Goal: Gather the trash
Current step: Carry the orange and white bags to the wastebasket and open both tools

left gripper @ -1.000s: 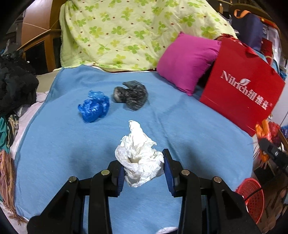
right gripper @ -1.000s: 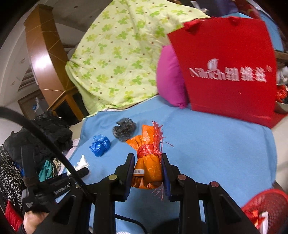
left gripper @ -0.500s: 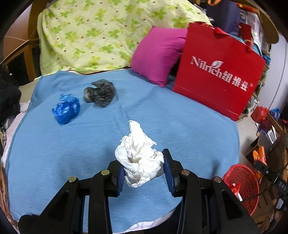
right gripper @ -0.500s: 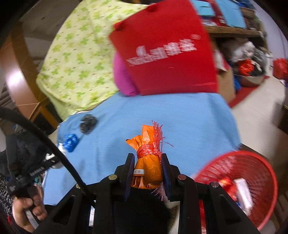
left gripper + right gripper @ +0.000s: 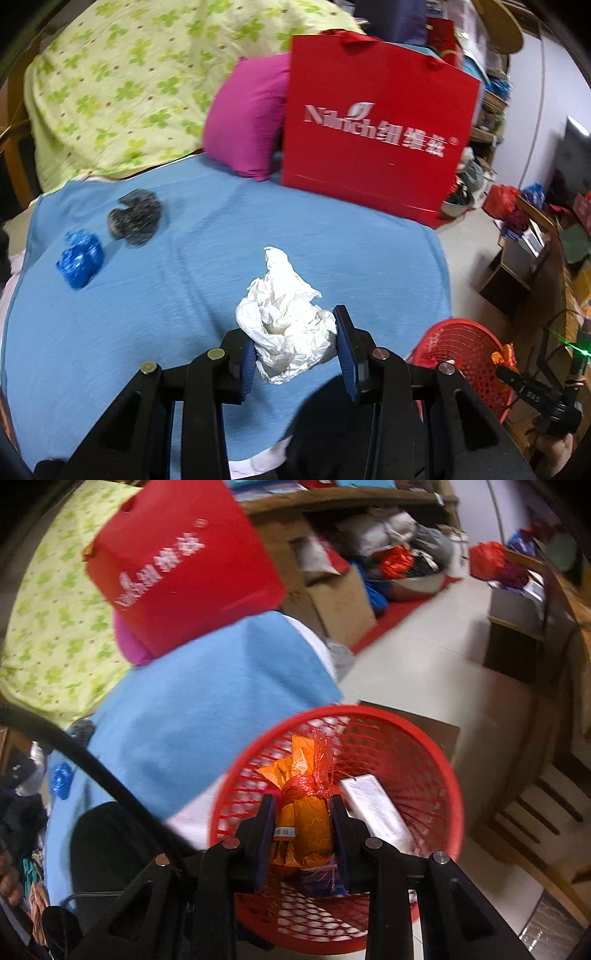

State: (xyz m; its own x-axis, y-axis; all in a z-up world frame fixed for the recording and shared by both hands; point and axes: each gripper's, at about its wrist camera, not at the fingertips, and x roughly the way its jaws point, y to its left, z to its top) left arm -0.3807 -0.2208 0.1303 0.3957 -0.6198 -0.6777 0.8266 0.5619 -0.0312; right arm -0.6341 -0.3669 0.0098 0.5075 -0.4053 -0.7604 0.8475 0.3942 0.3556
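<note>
A: So how much trash is in?

B: Some already lies in the red basket (image 5: 443,760). The right gripper (image 5: 301,827), clamped on the orange packet (image 5: 303,812), hangs over it, not yet let go.

A: And the left?

B: The left gripper (image 5: 295,350) grips the white wad (image 5: 284,325) above the blue blanket (image 5: 332,251). The blue wad (image 5: 79,260) and grey wad (image 5: 135,216) lie there untouched.

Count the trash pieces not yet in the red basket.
4: white wad in left gripper; orange packet in right gripper; blue wad, dark wad on bed.
</note>
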